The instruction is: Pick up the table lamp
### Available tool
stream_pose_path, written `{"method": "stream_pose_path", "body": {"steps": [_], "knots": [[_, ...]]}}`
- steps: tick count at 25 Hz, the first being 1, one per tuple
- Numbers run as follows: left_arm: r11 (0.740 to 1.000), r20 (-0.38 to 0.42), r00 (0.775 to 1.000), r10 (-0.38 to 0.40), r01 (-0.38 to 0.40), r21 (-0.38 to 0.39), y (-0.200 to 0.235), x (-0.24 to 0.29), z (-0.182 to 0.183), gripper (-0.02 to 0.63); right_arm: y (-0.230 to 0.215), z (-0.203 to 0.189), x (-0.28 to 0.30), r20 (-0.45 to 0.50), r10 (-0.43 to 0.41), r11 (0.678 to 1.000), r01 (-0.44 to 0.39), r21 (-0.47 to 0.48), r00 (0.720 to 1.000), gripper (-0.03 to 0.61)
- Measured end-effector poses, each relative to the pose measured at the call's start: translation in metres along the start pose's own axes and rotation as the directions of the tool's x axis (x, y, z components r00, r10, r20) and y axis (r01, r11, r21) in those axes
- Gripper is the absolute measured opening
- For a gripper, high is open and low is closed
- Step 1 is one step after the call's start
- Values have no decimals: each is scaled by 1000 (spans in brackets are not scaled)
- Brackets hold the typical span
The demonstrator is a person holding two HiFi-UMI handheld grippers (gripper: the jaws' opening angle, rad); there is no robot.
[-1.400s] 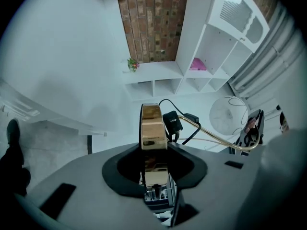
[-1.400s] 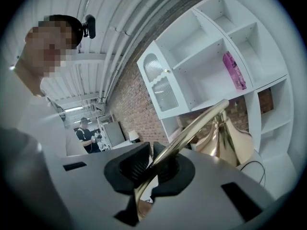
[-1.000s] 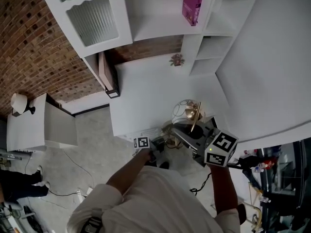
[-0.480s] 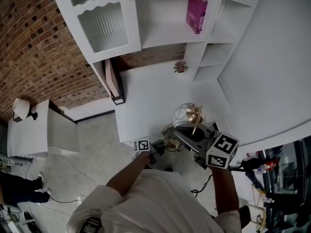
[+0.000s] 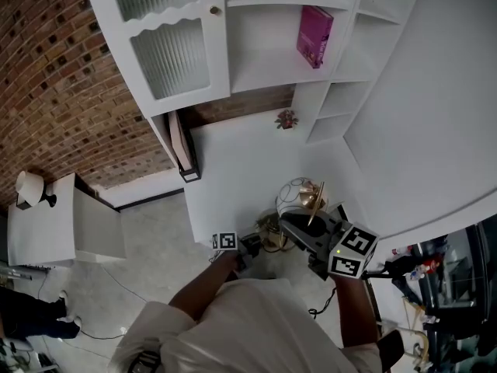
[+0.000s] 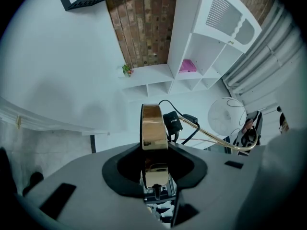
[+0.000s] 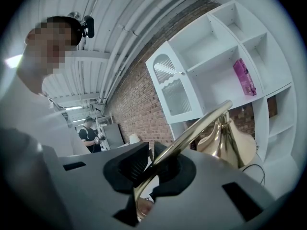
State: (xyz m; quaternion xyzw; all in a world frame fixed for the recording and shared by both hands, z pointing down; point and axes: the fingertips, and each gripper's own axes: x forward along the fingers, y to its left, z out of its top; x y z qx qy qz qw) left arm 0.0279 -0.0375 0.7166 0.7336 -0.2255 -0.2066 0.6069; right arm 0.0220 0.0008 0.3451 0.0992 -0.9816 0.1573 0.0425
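Observation:
Both grippers hold the gold table lamp (image 5: 304, 202) in the air over the front edge of the white desk (image 5: 248, 158). In the left gripper view my left gripper (image 6: 154, 150) is shut on the lamp's flat gold base (image 6: 154, 126), seen edge-on. The lamp's curved gold arm (image 6: 216, 139) runs right towards the wire globe shade (image 6: 225, 116). A black cable and plug (image 6: 171, 121) hang beside the base. My right gripper (image 7: 148, 164) is shut on the gold arm (image 7: 194, 127), with the gold cone (image 7: 230, 140) just beyond it. In the head view the left gripper (image 5: 250, 247) and the right gripper (image 5: 309, 233) flank the lamp.
A white shelf unit (image 5: 264, 61) with a pink book (image 5: 314, 36) stands behind the desk. A small plant (image 5: 286, 119) and a black-framed board (image 5: 183, 142) sit on the desk. A low white cabinet (image 5: 46, 228) stands at the left. Another person (image 7: 89, 131) stands far off.
Both grippers have shifted a little together with the lamp still held between them. The desk and shelves have slid in the head view. Neither grip has changed.

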Motion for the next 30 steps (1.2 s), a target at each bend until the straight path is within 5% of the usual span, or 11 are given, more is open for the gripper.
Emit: {"method": "stream_pose_path", "body": {"steps": [30], "knots": [[1000,7,1000,-20,20,20,-3,-2,10,138,11,6,10,28,12,1000,-12,1,1000,34]]}}
